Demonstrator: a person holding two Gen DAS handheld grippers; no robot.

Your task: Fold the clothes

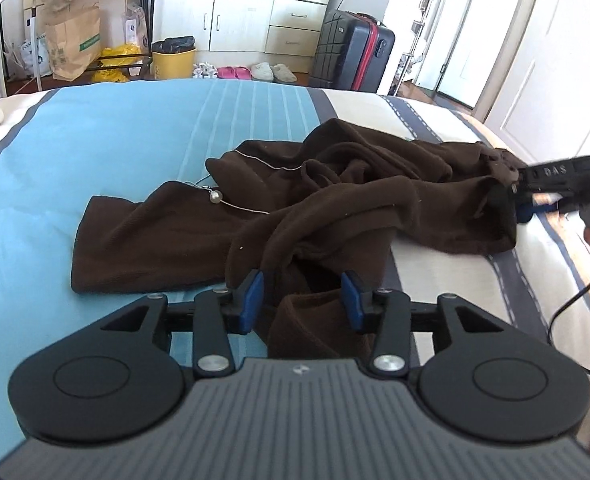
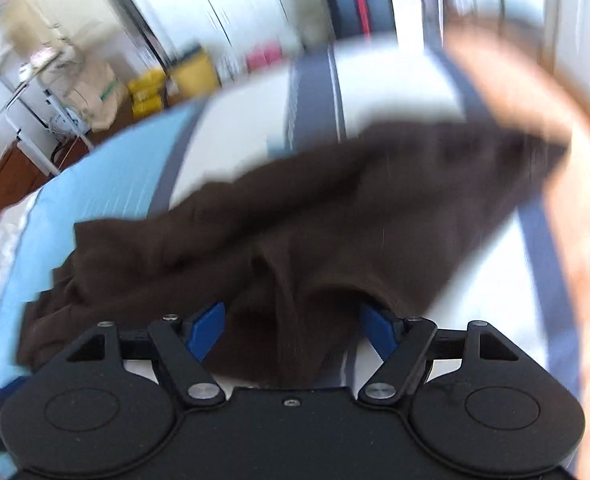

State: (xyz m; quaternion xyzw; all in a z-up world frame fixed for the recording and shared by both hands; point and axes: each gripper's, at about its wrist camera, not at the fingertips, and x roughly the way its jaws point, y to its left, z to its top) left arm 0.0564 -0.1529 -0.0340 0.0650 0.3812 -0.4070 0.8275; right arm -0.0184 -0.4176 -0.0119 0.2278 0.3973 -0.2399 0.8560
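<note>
On the bed, garment: crumpled dark brown fleece garment (image 1: pixel 295 208) lies bunched across the blue-and-cream striped bedspread (image 1: pixel 95 152), straddling the grey band between the blue and cream panels; not yet flat, no fold made.
Trim: thin silver cord with a pearl-like bead (image 1: pixel 215 197) runs over the garment's left half.
Left gripper: left gripper (image 1: pixel 303 300) sits at the near edge of the garment; blue pads (image 1: pixel 255 300) stand apart with a hanging flap of brown cloth between them, not visibly pinched.
Right gripper: right gripper (image 2: pixel 291 332), seen from its own camera, has its blue pads set wide with a thick bunch of cloth in the gap; from the left wrist view its tip meets the garment's far right corner, which lifts slightly, but whether the cloth is truly gripped I cannot tell.
Step (judgement): spreading stage, finding edges before any fold.
Next move (judgement): each gripper needs a firm pinch on a hem or corner, then a pull apart to flatten the cloth; the cord should be kept free of the pads.
Hard to read: right wrist view is heavily motion-blurred; an orange-tan smear on its right side cannot be identified. Garment type, sleeves and neckline are hidden in the folds. Person's hand shows only at the frame edge.
Surroundings: black suitcase with a red stripe (image 1: pixel 353 54) and yellow bin (image 1: pixel 173 62) stand on the floor beyond the bed.
</note>
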